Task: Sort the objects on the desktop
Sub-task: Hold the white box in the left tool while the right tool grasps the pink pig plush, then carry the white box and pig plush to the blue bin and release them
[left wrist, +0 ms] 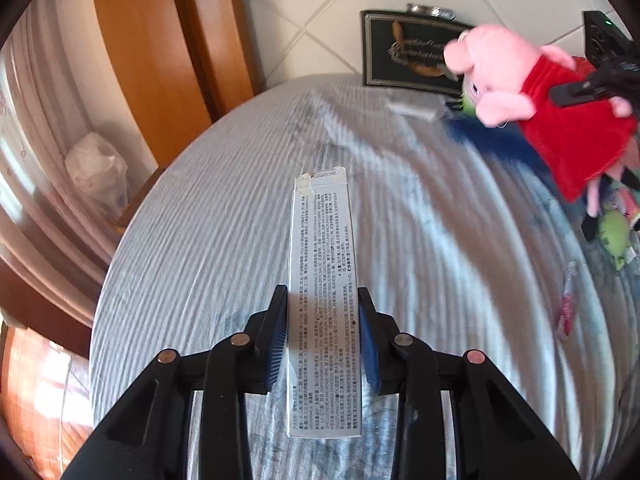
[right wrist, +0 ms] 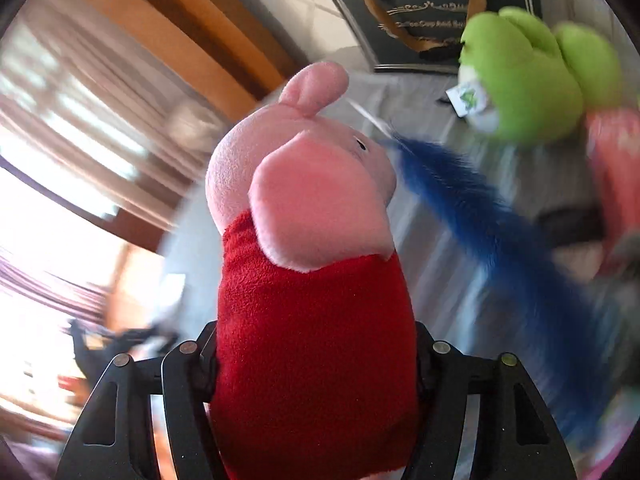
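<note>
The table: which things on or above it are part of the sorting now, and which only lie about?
In hand:
- white carton, in left hand-held gripper
- pink pig plush, in right hand-held gripper

Lying about:
- green plush
- blue feather
- framed black picture

The pale striped cloth-covered tabletop [left wrist: 224, 216] is lying bare at left; a fluffy blue feather [right wrist: 492, 224], green plush toy [right wrist: 532, 80] and dark framed sign [left wrist: 404, 56] are crowding the right and far edge.

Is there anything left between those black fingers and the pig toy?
No. The right gripper already has the pig between its fingers, pressed into the red dress; nothing sits between them.
</note>
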Motion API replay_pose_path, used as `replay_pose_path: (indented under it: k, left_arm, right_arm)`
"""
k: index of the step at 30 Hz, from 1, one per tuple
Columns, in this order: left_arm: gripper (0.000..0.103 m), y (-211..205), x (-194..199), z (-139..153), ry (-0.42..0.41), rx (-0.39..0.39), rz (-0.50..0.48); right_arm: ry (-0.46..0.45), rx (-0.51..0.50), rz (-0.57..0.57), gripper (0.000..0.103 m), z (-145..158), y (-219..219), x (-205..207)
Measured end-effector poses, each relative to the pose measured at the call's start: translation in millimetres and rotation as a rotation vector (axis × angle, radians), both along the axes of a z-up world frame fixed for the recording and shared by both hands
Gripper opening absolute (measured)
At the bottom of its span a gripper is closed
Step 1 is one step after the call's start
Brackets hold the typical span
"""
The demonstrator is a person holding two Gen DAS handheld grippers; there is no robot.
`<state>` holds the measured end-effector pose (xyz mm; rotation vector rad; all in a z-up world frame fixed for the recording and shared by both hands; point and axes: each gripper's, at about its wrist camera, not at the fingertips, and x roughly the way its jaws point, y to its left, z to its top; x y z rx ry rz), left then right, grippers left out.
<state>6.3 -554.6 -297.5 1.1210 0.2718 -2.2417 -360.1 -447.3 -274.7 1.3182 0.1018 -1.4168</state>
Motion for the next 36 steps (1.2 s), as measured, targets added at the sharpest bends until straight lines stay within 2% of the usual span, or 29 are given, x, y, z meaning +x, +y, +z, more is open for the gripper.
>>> replay_pose_path:
  k: [1,3,5,8,10,15,18,21,28,31,34,36]
  left_arm:
    - [0.032,5,-2,7,0.008,-0.008,-0.020]
    - [0.032,12,-5,18,0.024,-0.026,-0.047]
    - [0.032,26,-12,33,0.050,-0.047,-0.098]
    - [0.032,47,-22,55,0.092,-0.075,-0.177]
    - [0.032,69,-33,75,0.134,-0.102,-0.249]
    - [0.032,133,-65,125,0.232,-0.138,-0.431]
    - [0.032,194,-89,156,0.285,-0.164,-0.576]
    - [0.032,271,-115,191,0.353,-0.150,-0.750]
    - [0.032,462,-170,264,0.476,-0.146,-1.073]
    - [0.032,533,-191,289,0.516,-0.143,-1.154]
    - [0.032,603,-221,310,0.529,-0.139,-1.206]
    - [0.032,635,-237,317,0.521,-0.138,-1.219]
  right_arm:
    - [-0.073,-0.065,-0.020,0.066,11,19,6]
    - [-0.115,-0.132,-0.072,0.066,31,49,14]
    - [-0.116,-0.210,-0.128,0.066,58,83,20]
    - [-0.041,-0.269,-0.212,0.066,100,136,26]
    - [0.059,-0.298,-0.299,0.066,135,183,34]
    - [0.205,-0.386,-0.518,0.067,191,297,61]
    - [0.257,-0.411,-0.646,0.068,213,367,82]
    - [0.291,-0.431,-0.758,0.068,228,436,108]
    - [0.506,-0.406,-0.975,0.070,281,595,175]
    - [0.592,-0.340,-1.062,0.071,297,654,185]
    - [0.618,-0.269,-1.126,0.071,306,707,175]
    - [0.635,-0.207,-1.157,0.071,310,738,164]
